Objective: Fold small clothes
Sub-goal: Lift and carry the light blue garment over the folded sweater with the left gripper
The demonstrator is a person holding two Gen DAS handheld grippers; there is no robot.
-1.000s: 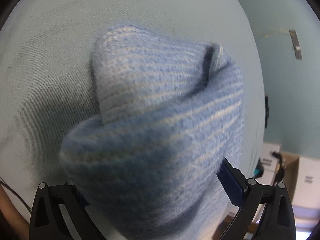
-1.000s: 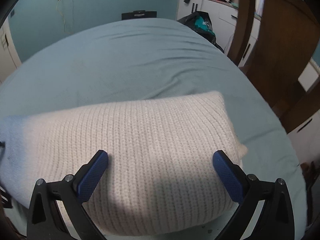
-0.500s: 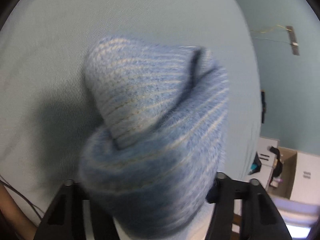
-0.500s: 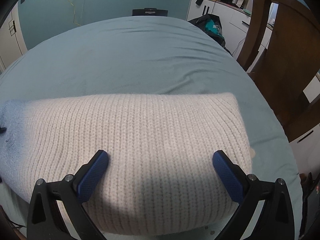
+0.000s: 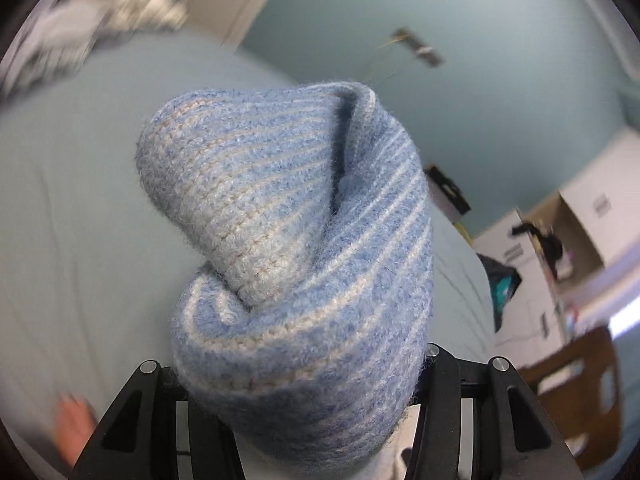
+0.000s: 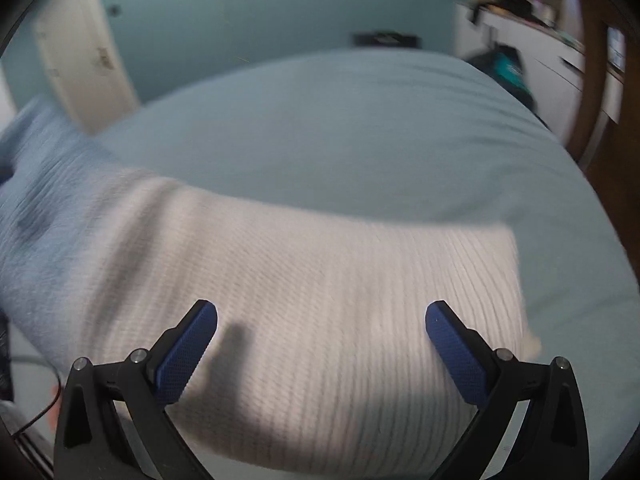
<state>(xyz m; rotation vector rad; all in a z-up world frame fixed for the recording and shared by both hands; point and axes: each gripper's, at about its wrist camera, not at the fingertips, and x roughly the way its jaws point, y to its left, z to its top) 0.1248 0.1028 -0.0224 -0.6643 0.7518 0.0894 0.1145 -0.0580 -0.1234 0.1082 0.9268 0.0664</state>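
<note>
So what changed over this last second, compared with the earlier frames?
The left gripper closed on the blue end of the knit garment and lifted it off the bed; its jaws are closing yet. The cream part in the right view shifted, its left side rising. The right gripper stayed open above it, holding nothing.

A home bedroom: bed [image 6: 360, 128], white door [image 6: 80, 56], dresser [image 6: 560, 64].

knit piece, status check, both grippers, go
Left gripper closing on bunched blue end of knit piece. Right gripper open over its white end. Bed beyond; nothing blocking.
</note>
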